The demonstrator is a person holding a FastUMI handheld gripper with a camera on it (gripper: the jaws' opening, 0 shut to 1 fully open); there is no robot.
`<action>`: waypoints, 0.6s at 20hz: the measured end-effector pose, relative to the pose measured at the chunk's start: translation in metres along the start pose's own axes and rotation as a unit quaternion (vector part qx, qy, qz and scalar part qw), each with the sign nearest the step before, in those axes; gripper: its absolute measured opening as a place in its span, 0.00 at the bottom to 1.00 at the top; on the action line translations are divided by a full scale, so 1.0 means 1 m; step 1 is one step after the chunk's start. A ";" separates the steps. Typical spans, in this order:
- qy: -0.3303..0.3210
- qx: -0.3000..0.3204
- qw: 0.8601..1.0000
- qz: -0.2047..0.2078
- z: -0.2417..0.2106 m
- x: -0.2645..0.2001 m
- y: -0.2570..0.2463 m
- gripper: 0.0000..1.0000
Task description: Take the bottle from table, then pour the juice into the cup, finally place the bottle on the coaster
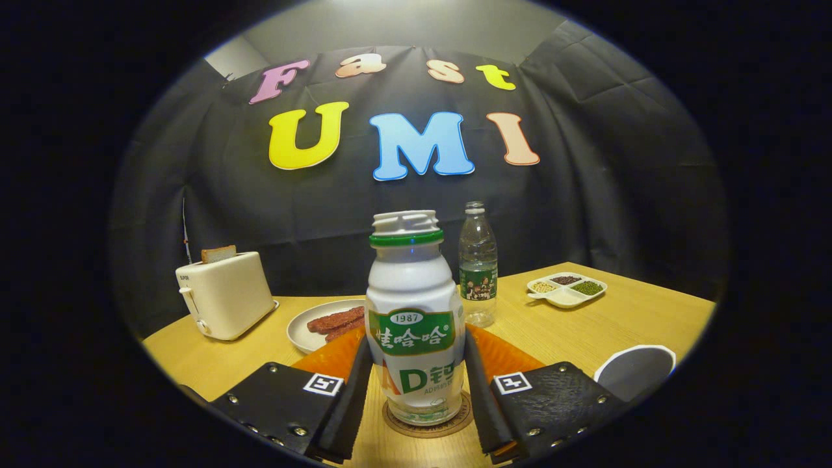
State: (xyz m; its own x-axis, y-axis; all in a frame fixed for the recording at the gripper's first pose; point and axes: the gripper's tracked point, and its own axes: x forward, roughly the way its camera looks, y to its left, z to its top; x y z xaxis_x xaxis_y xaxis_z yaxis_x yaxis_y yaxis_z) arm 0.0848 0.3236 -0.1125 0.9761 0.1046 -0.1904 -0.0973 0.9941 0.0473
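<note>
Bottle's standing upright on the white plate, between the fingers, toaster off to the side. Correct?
Not quite. In the gripper view the bottle stands upright on the round coaster, not on the white plate, which lies beyond it and holds strips of food. The rest holds: the bottle is between the gripper fingers, and the toaster is off to the side.

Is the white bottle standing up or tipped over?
Standing up. The white bottle sits straight on the round coaster, open mouth on top, between the gripper's fingers.
</note>
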 end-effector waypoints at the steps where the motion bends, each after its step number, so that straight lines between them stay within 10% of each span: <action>1: 0.002 0.000 1.000 0.005 -0.003 0.001 0.001 0.70; 12: -0.031 0.004 0.999 0.020 -0.002 -0.001 -0.001 0.70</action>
State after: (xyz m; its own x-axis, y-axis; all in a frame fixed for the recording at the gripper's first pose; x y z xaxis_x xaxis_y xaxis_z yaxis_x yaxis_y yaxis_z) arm 0.0834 0.3229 -0.1139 0.9816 0.1418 -0.1277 -0.1348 0.9889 0.0621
